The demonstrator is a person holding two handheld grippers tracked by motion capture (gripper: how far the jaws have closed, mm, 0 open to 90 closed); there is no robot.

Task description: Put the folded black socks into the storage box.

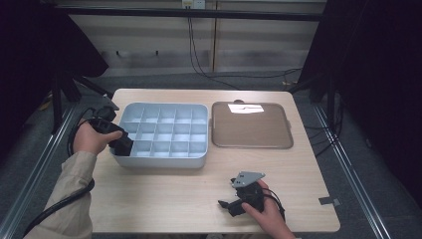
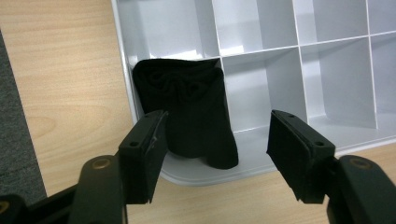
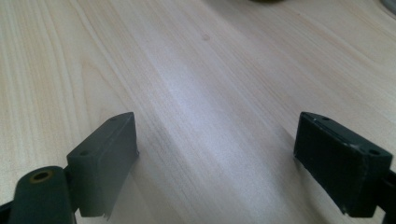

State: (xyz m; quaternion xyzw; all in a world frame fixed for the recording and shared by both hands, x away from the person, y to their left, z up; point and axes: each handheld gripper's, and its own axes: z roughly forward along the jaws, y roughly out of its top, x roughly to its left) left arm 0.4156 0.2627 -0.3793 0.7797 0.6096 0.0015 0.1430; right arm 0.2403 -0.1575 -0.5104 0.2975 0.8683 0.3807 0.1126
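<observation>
In the high view, a wooden table (image 1: 199,199) carries a grey divided tray (image 1: 164,158) at the left and a brown lid (image 1: 251,127) just to its right, with a narrow gap between them. A white patch of light sits on the lid's far part. The left hand (image 1: 89,138) holds the left gripper (image 1: 122,144) at the tray's near left corner, its black tip over the corner cell. The right hand (image 1: 266,211) holds the right gripper (image 1: 230,205) low over bare table near the near edge, well apart from tray and lid, with a grey plate (image 1: 247,178) on top.

In the left gripper view, the jaws stand wide apart and hold nothing. Between and beyond them, a rolled black sock (image 2: 191,112) stands in the tray's (image 2: 261,28) corner cell, its lower end reaching over the low wall toward the tray's near rim. The other cells seen are bare.

In the right gripper view, the jaws are spread wide over pale wood grain (image 3: 201,93), with nothing between them.
</observation>
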